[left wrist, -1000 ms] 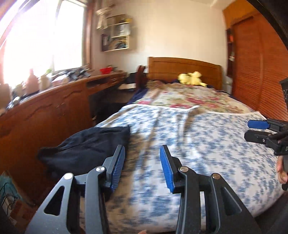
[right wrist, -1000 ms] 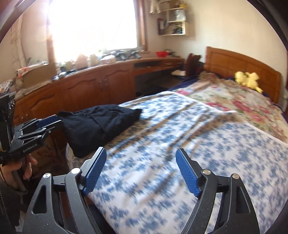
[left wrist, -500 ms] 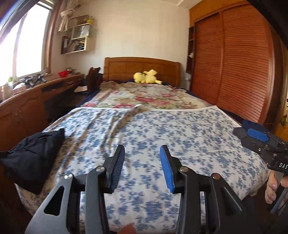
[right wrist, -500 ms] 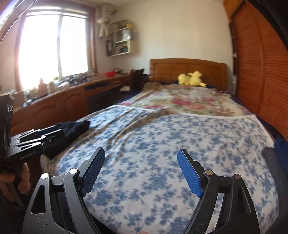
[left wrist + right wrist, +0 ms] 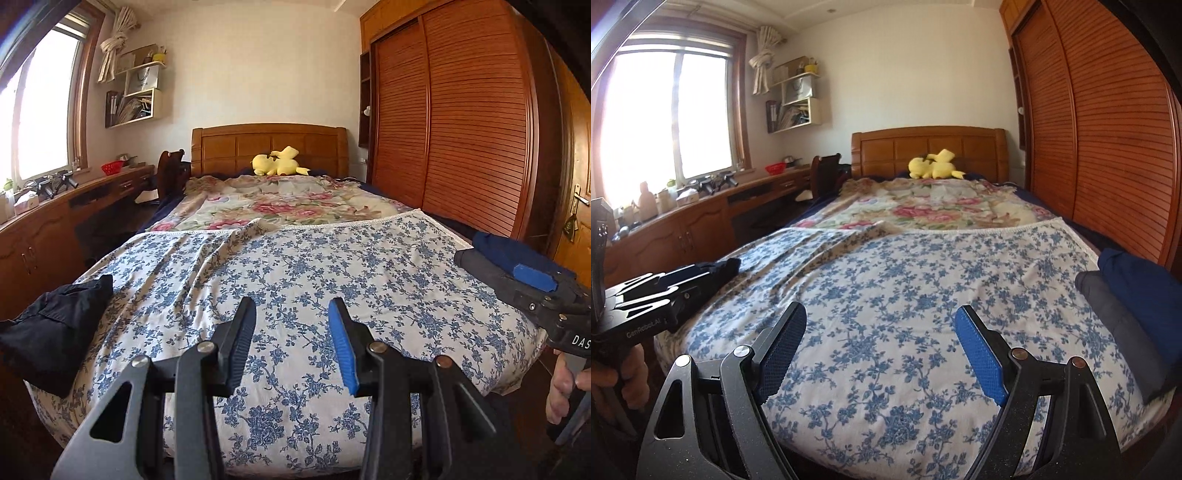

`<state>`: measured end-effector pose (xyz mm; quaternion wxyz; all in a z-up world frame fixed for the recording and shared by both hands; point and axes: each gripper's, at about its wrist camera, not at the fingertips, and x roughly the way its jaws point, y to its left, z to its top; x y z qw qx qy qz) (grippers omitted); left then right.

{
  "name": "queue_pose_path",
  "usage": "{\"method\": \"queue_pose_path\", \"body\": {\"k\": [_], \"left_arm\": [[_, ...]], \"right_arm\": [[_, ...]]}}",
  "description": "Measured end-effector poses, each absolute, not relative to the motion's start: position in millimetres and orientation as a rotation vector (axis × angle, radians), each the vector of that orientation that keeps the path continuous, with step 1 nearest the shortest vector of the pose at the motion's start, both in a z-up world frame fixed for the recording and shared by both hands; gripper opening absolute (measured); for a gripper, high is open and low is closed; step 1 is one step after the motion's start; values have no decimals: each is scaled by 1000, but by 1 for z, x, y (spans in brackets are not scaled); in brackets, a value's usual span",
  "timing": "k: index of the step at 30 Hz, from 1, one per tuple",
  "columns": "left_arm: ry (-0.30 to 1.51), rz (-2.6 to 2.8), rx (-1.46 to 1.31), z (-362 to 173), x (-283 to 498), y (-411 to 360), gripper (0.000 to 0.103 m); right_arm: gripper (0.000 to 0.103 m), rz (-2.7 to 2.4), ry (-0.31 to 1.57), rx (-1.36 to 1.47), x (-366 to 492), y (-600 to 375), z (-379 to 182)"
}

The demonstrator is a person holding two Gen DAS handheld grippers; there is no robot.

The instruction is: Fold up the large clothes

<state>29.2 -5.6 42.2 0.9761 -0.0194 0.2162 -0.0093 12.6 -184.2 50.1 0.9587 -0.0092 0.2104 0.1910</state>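
Note:
A folded black garment (image 5: 55, 325) lies at the bed's near left corner; its tip shows in the right wrist view (image 5: 727, 267). A stack of grey (image 5: 1123, 332) and navy blue (image 5: 1141, 295) folded clothes lies at the near right edge, also in the left wrist view (image 5: 491, 254). My left gripper (image 5: 291, 332) is open and empty above the foot of the bed. My right gripper (image 5: 881, 339) is open wide and empty, also seen from the side in the left wrist view (image 5: 535, 284). The left gripper shows at the left edge of the right wrist view (image 5: 665, 291).
The bed has a blue floral sheet (image 5: 295, 266) and a pink floral blanket (image 5: 280, 203) beyond. A yellow plush (image 5: 279, 166) sits by the wooden headboard. A wooden counter (image 5: 701, 218) runs along the left wall. A slatted wardrobe (image 5: 461, 129) stands on the right.
Both grippers have swung right, from facing the window side and black garment to facing the headboard. The grey and blue stack has come into view on the right.

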Motion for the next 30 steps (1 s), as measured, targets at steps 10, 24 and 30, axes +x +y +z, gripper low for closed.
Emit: {"method": "queue_pose_path", "body": {"k": [10,24,30], "left_arm": [[440,-17,-32,41,23,-11,40],[442,-11,-42,40,19,-9,40],[439,-15,-38,40,19,-9,41]], "right_arm": [[84,364,408,3,4,-197,53],[84,368,413,11,3,-196,51],[84,365,411,11,2,-197,51]]}}
